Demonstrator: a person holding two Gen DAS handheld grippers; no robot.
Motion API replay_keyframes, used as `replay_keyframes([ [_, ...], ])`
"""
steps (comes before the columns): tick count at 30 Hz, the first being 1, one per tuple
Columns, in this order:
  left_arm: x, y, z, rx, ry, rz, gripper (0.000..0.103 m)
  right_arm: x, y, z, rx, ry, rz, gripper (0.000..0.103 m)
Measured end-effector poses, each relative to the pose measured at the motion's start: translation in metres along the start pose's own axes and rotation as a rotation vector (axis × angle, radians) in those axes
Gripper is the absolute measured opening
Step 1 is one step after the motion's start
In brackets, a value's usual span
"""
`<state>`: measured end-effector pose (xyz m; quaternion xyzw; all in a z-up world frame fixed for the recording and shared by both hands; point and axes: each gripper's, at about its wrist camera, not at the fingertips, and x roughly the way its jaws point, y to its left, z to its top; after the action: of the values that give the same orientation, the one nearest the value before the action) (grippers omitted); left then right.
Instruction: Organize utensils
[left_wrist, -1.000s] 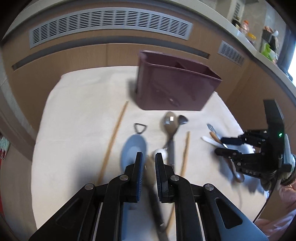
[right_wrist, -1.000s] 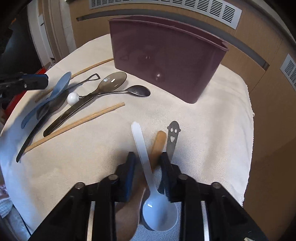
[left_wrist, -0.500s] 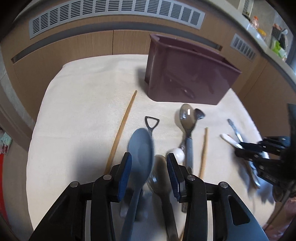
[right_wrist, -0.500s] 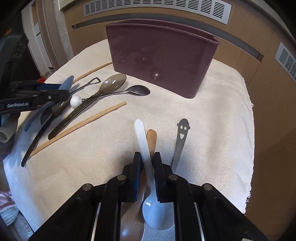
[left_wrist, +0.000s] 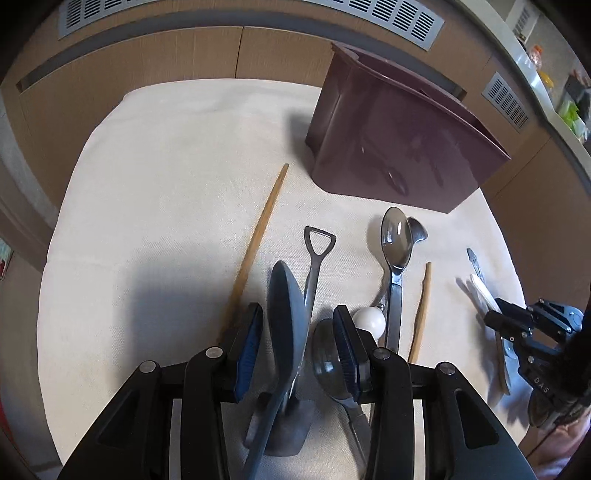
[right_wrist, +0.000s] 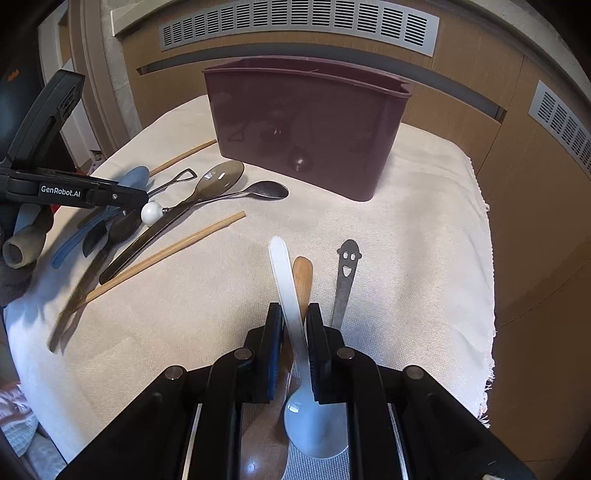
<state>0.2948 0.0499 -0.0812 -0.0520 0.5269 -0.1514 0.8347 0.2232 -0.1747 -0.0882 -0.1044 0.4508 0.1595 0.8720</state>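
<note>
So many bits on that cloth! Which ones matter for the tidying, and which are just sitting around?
Part of the job:
- white spoon, pinched in the right claw
- blue spoon, between the open left claw
- chopsticks
- smiley-handled utensil
- maroon organizer bin

Just there:
- cloth
- wall vents

— What stands behind the cream cloth (left_wrist: 173, 192)?

— Tan wood-grain panelling (right_wrist: 461, 74), curving round it. A long grey slatted vent (right_wrist: 295, 27) runs high above the cloth; a smaller vent (right_wrist: 561, 122) sits to the right of it.

— Anything else?

— A dark horizontal slot (left_wrist: 122, 48) under the long vent. A pale counter ledge (left_wrist: 532, 55) with bottles, blurred, right of the cloth.
</note>
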Motion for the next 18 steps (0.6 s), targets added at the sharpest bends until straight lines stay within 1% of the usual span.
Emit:
replay_keyframes([
  [2,0.000,0.001,0.004,-0.021,0.018,-0.002,0.036,-0.003,0.001,0.000,0.006,-0.009,-0.003,0.011],
  [3,0.000,0.002,0.006,-0.026,0.020,0.005,0.021,-0.005,0.001,0.000,0.010,-0.016,-0.007,0.011],
  [4,0.000,0.001,0.007,-0.022,0.018,0.018,0.013,-0.008,0.001,-0.001,0.014,-0.024,-0.010,0.011],
  [5,-0.002,-0.001,0.006,-0.016,0.010,0.035,0.012,-0.012,0.001,-0.002,0.019,-0.034,-0.011,0.011],
  [6,-0.005,-0.003,0.004,-0.007,-0.004,0.052,0.008,-0.016,0.001,-0.003,0.027,-0.046,-0.009,0.011],
  [8,-0.018,-0.010,-0.004,0.018,-0.058,0.076,0.007,-0.024,-0.001,-0.005,0.049,-0.066,0.000,0.010],
  [9,-0.024,-0.013,-0.008,0.019,-0.081,0.077,0.006,-0.027,-0.002,-0.006,0.059,-0.071,0.006,0.010],
  [13,-0.055,-0.025,-0.025,0.018,-0.169,0.019,0.006,-0.038,-0.007,-0.008,0.108,-0.092,0.036,0.009],
  [15,-0.063,-0.028,-0.029,0.019,-0.196,0.022,0.006,-0.041,-0.007,-0.008,0.116,-0.098,0.027,0.009],
  [17,-0.066,-0.021,-0.029,-0.013,-0.231,0.084,0.010,-0.043,-0.005,-0.011,0.113,-0.100,0.019,0.009],
  [18,-0.062,-0.017,-0.027,-0.013,-0.220,0.117,0.024,-0.045,-0.004,-0.013,0.109,-0.100,0.015,0.009],
])
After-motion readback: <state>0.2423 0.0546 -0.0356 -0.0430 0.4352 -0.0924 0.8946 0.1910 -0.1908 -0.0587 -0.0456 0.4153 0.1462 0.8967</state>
